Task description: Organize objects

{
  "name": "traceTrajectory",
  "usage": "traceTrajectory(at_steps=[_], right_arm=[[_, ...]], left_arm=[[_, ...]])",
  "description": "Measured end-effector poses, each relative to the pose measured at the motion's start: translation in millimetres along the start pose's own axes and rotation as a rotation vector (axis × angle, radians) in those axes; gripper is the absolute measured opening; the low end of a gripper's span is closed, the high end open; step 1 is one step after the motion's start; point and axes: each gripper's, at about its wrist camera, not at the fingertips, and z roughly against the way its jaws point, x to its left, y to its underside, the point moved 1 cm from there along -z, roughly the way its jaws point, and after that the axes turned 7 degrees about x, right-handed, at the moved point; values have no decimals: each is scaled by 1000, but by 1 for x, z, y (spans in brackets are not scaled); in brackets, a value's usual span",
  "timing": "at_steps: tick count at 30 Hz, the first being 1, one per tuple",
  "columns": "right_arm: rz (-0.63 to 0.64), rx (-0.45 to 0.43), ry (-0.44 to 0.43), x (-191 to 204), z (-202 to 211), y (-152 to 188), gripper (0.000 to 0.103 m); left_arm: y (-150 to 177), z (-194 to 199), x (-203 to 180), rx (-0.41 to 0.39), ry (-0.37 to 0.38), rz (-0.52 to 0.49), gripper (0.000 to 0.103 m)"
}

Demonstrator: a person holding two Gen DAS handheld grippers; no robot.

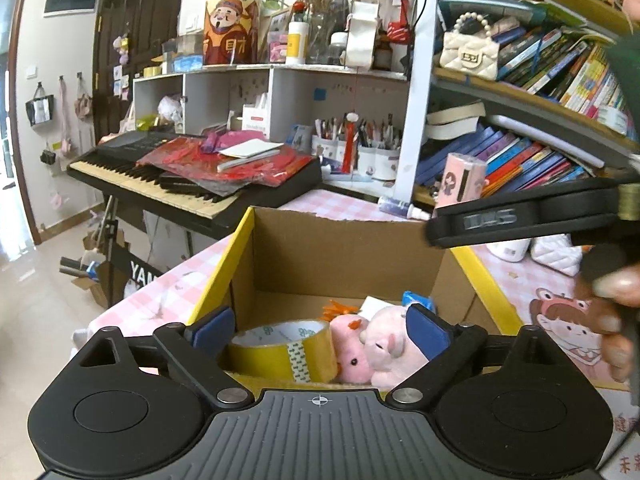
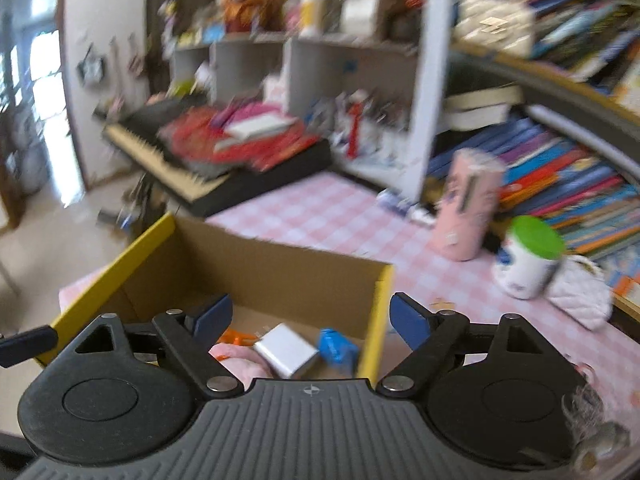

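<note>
Both claws stood wide with nothing between their blue pads. Just past the left claw [image 1: 320, 330], a roll of yellow tape [image 1: 286, 350] lay in the cardboard box [image 1: 344, 252], touching two pink plush toys [image 1: 376, 350]. Past the right claw [image 2: 311, 318], whose view was blurred, a small silver box [image 2: 286, 350] and a blue packet [image 2: 336, 348] lay in the same box. On the pink checked worktop [image 2: 320, 216] stood a green-lidded jar [image 2: 528, 256].

Cardboard box [image 1: 344, 256] on table [image 2: 320, 208]; inside, tape roll [image 1: 286, 350] left of plush toys [image 1: 372, 346]. Jar [image 2: 528, 258], apparently, right of box.
</note>
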Motion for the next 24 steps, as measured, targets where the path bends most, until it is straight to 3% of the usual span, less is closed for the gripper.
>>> traceTrajectory(at_steps=[7, 12, 20, 24], right_arm=[[-121, -105, 133, -12, 56, 33, 89], [-200, -156, 262, -8, 88, 69, 96], [-262, -124, 386, 17, 123, 128, 103], [-255, -65, 414, 32, 132, 155, 103]], left_arm=[[11, 22, 10, -6, 11, 14, 98], [21, 40, 19, -9, 10, 15, 100], [37, 70, 29, -14, 31, 5, 102], [44, 83, 28, -15, 68, 7, 102]])
